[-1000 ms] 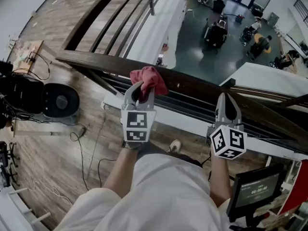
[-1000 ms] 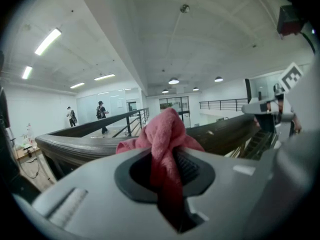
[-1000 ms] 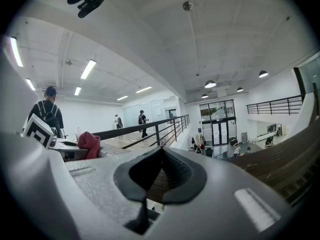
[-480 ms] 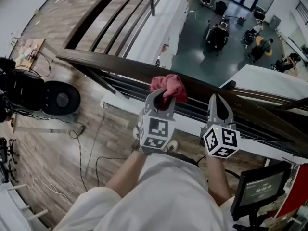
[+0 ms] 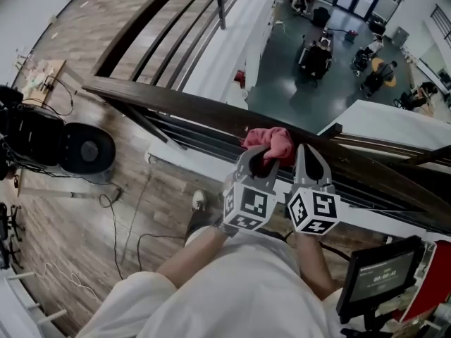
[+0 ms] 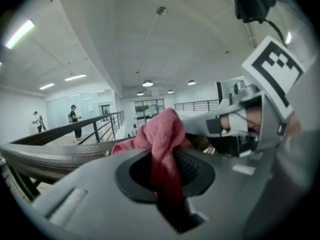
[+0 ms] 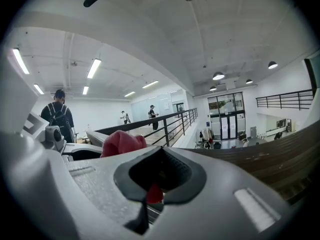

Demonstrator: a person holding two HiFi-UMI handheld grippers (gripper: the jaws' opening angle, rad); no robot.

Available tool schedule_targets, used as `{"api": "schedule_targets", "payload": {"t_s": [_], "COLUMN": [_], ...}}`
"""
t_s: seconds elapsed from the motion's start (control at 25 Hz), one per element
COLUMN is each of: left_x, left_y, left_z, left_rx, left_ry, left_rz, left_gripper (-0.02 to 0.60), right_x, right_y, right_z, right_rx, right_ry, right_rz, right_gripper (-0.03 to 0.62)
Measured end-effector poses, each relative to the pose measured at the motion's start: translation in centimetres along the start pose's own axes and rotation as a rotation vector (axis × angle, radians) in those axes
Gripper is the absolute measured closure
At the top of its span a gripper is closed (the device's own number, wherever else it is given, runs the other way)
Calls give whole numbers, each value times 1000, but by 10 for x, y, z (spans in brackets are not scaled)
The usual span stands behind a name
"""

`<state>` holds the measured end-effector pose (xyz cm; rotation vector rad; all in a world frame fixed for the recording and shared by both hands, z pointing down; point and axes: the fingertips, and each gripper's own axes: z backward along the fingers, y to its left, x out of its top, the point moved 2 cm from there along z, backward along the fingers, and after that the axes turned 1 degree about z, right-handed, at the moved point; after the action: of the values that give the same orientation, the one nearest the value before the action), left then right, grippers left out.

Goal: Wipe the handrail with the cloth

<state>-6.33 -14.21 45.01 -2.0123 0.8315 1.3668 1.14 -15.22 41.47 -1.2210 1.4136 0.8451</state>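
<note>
Nothing legible up close: only black-and-white square markers on both cubes, and blurred digits on a monitor at lower right. Left gripper clamped on the bunched pink cloth, which rests atop the dark wooden handrail. Right gripper pinched together, just beside the cloth. Rail's long axis running upper left to lower right. Beyond it, a lower floor far below.
</note>
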Motion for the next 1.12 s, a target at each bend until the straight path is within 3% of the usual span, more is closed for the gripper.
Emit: {"api": "schedule_targets", "payload": {"t_s": [0.72,1.12], "left_x": [-17,-22], "left_y": [42,81], "left_z": [17,31], "left_rx": [-74,-76], "left_ry": [-43,-44], "left_rz": [-23,-11], "left_gripper": [508,509], "right_x": [1,6], "right_y": [0,7], "right_z": [-6,-16], "right_rx": [-104,-99], "right_ry": [-27,-31], "right_rz": [-36,-15], "right_gripper": [591,591]}}
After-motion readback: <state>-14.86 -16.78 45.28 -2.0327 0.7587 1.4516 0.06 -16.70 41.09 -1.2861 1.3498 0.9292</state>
